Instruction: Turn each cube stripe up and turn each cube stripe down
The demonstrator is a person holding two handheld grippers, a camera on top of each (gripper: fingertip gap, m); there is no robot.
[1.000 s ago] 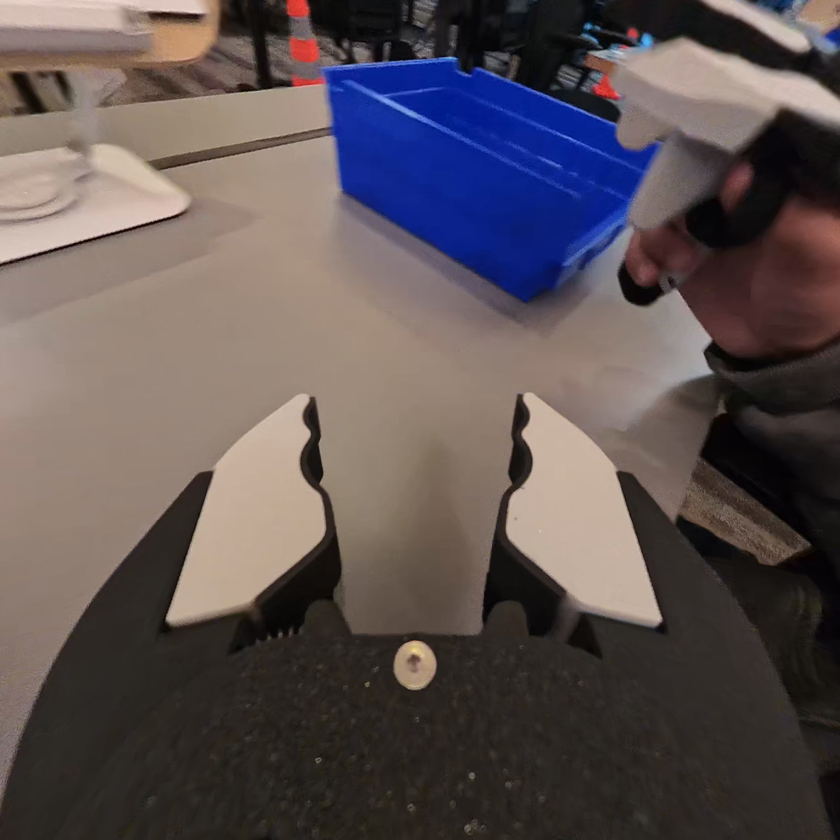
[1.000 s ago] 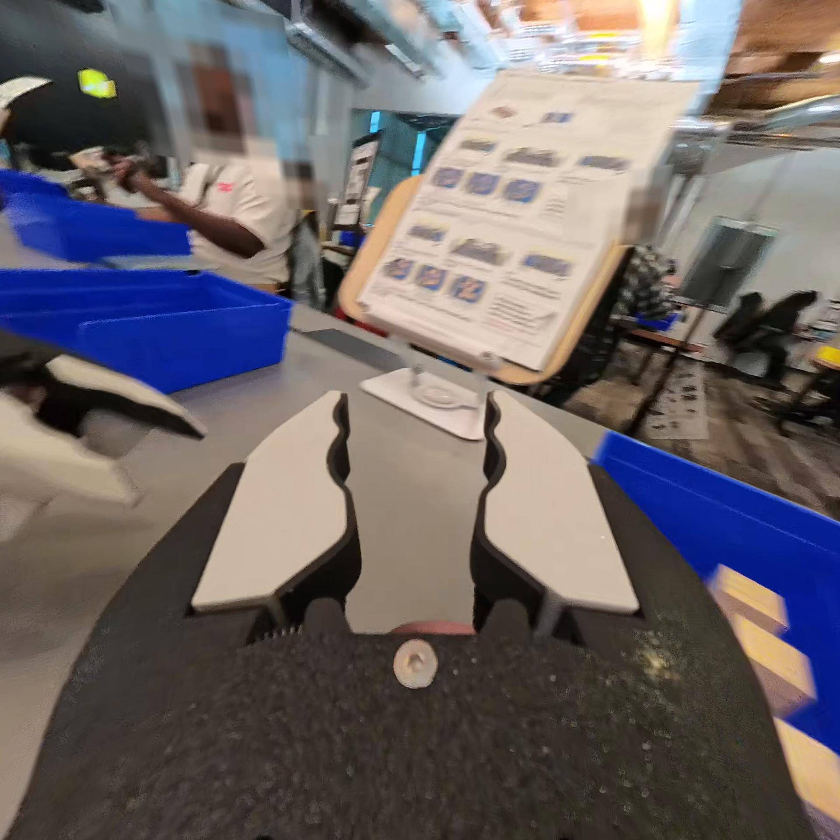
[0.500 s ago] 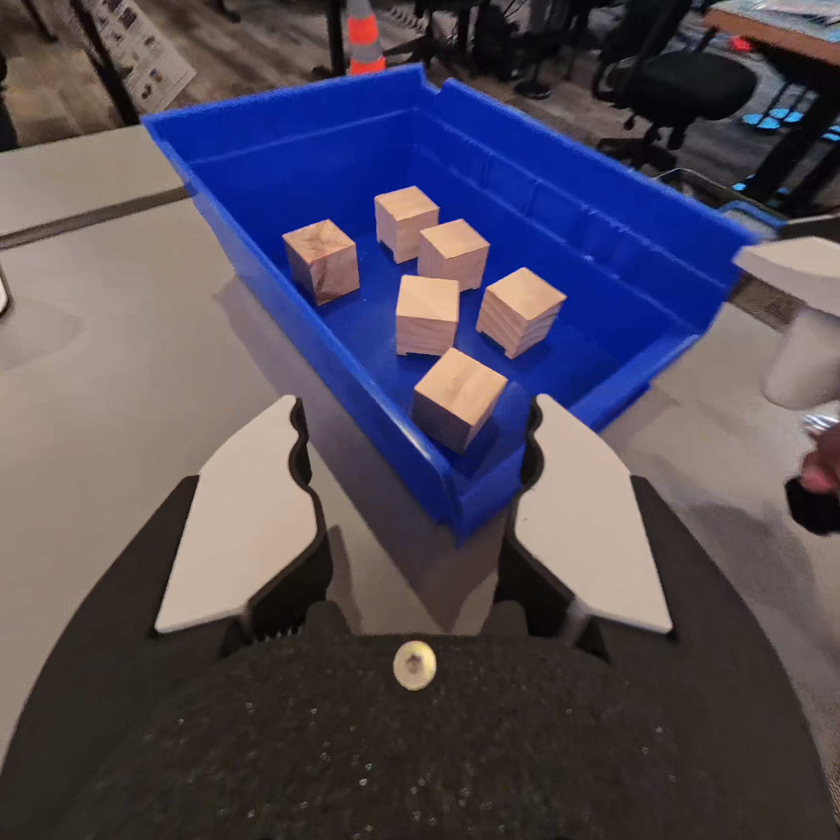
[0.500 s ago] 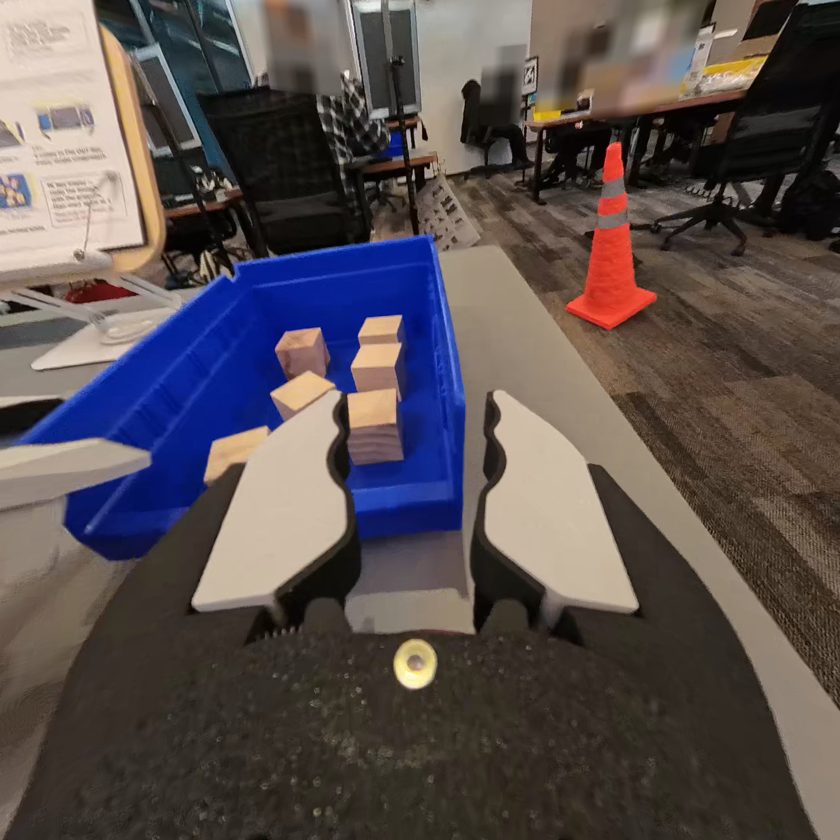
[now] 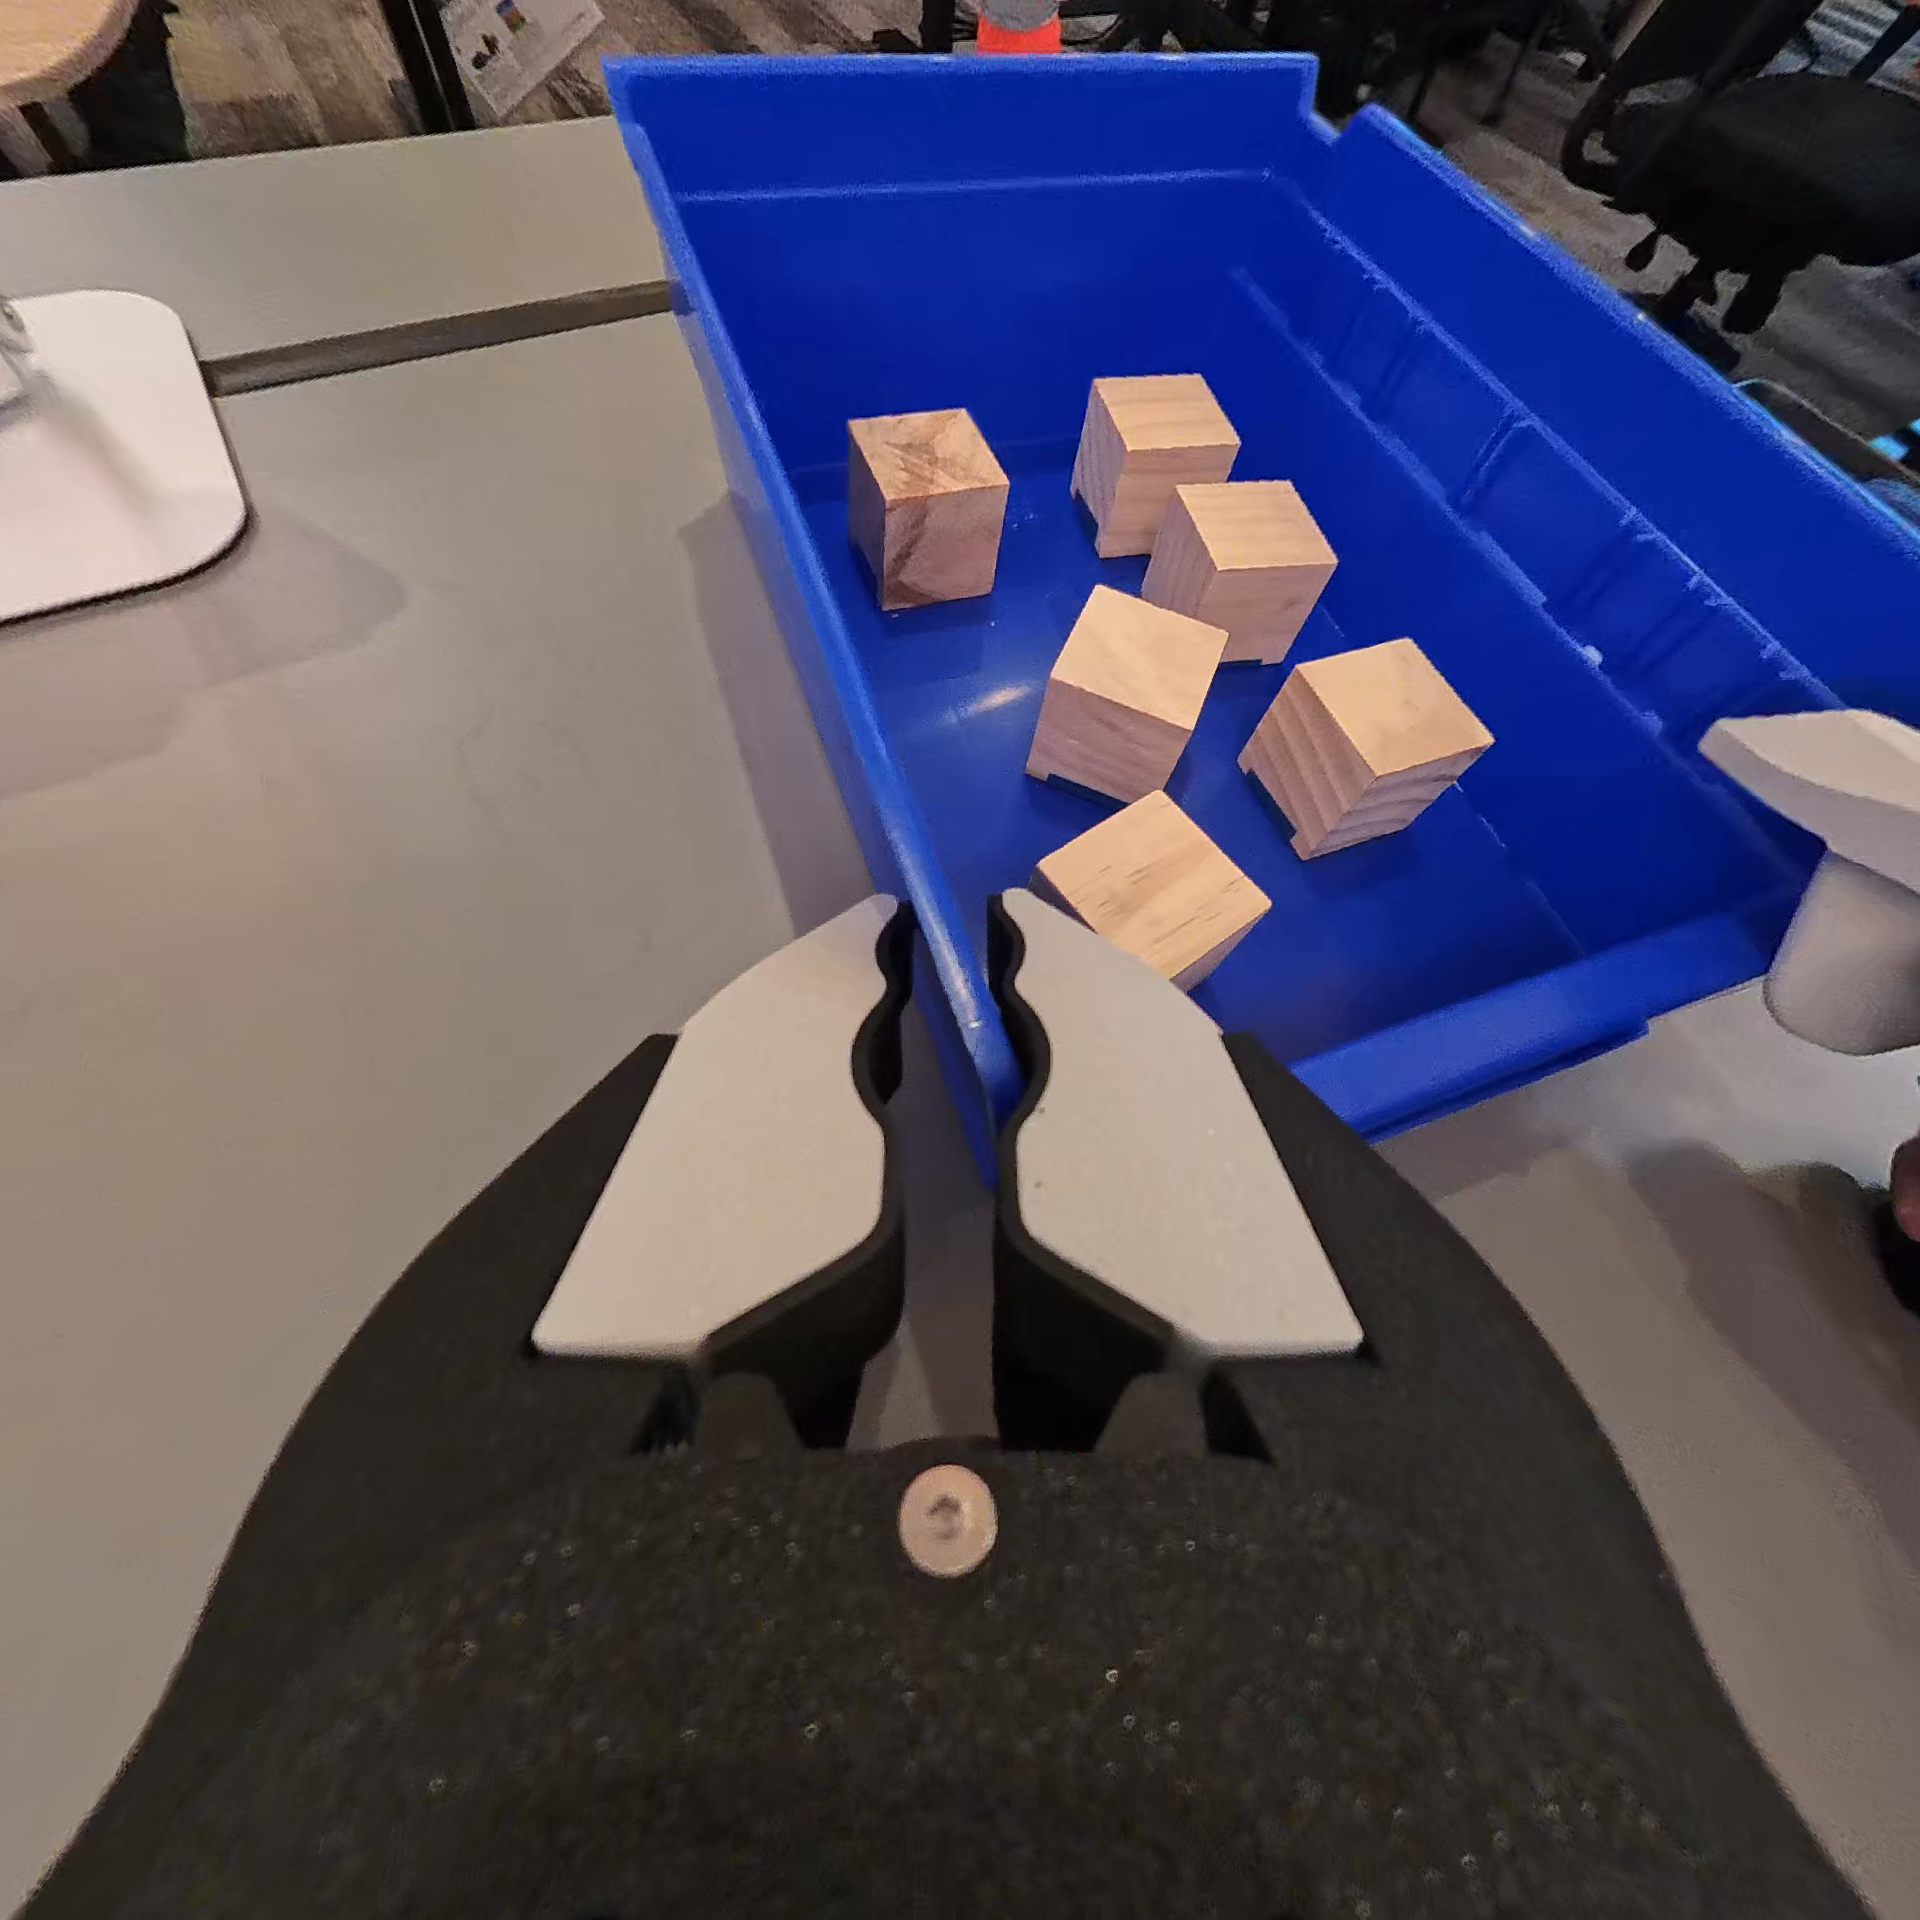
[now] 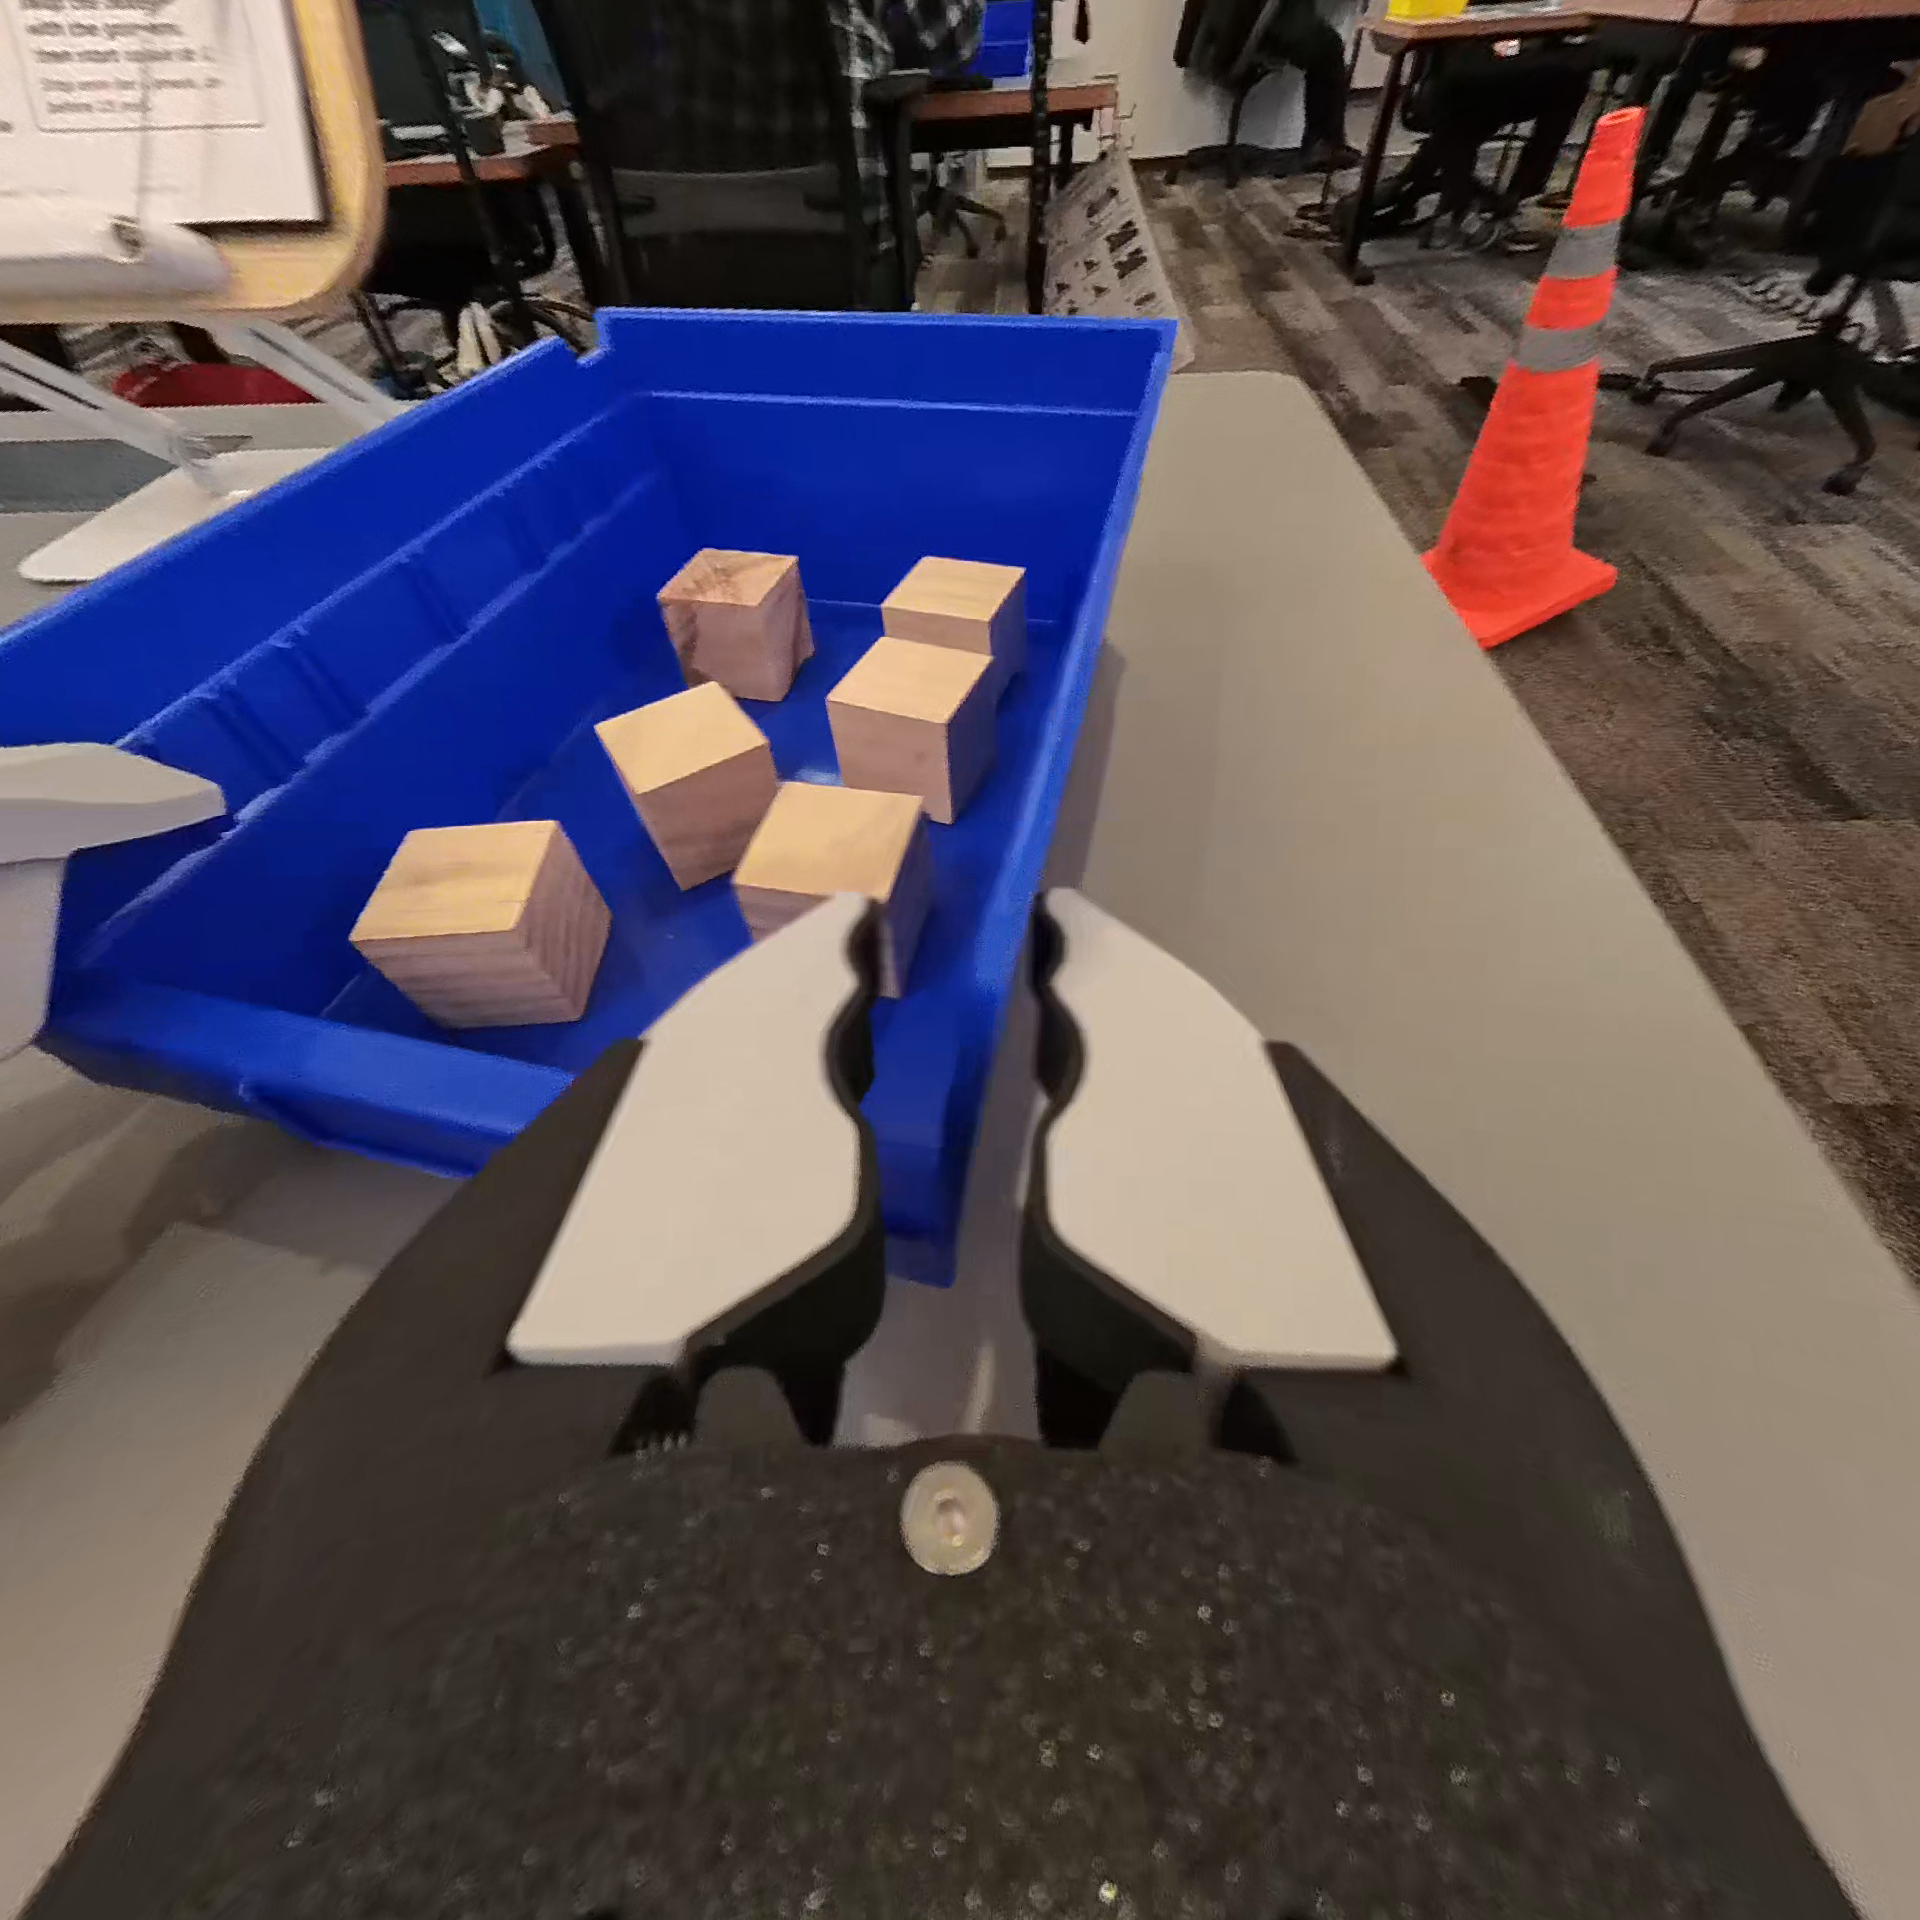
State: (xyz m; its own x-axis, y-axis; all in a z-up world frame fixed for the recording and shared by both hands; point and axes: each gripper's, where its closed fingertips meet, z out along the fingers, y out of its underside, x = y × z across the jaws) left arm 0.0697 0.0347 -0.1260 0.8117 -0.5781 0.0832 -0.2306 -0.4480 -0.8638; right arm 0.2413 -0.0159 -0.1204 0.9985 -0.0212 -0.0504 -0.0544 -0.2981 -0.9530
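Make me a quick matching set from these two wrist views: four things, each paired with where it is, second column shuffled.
Things:
1. wooden cubes
2. orange cone
3. white stand base
4. left gripper

Places:
A. on the floor, off the table
B. fingers on either side of a bin wall
C. on the grey table, outside the bin
D. inside the blue bin

Pairs: 1-D, 2-A, 3-C, 4-B
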